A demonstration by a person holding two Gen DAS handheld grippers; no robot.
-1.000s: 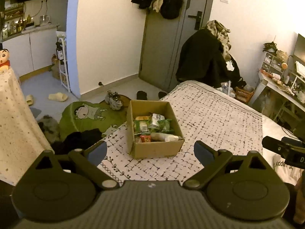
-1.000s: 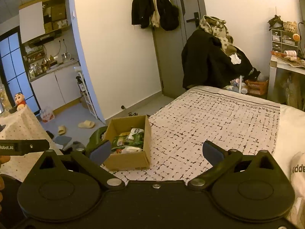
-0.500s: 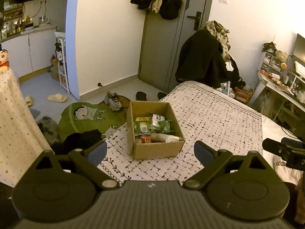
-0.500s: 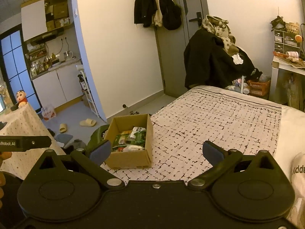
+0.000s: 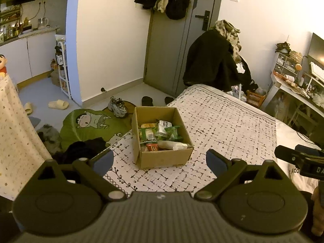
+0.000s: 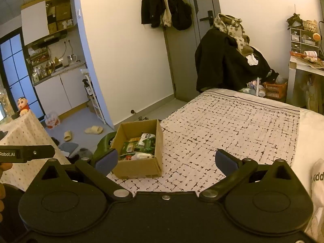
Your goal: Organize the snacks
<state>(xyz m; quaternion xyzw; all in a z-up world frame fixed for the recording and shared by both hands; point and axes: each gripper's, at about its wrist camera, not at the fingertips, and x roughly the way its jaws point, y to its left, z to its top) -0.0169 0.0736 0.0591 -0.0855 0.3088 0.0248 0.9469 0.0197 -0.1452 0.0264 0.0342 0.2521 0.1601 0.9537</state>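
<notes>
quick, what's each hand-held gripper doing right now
Left hand-held gripper: open, holding nothing.
Right hand-held gripper: open, holding nothing.

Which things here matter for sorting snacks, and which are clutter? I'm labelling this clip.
For the job:
cardboard box
snack packets
left tool, open
right tool, open

Lying about:
sneaker
slippers
orange basket

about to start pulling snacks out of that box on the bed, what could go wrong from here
The cardboard box sits near the bed's corner, above the floor, so a sideways tug might push it off. The snack packets lie piled and overlapping, so the open left gripper may pinch two at once. The soft bedspread could let the box tip or slide under a downward press.
</notes>
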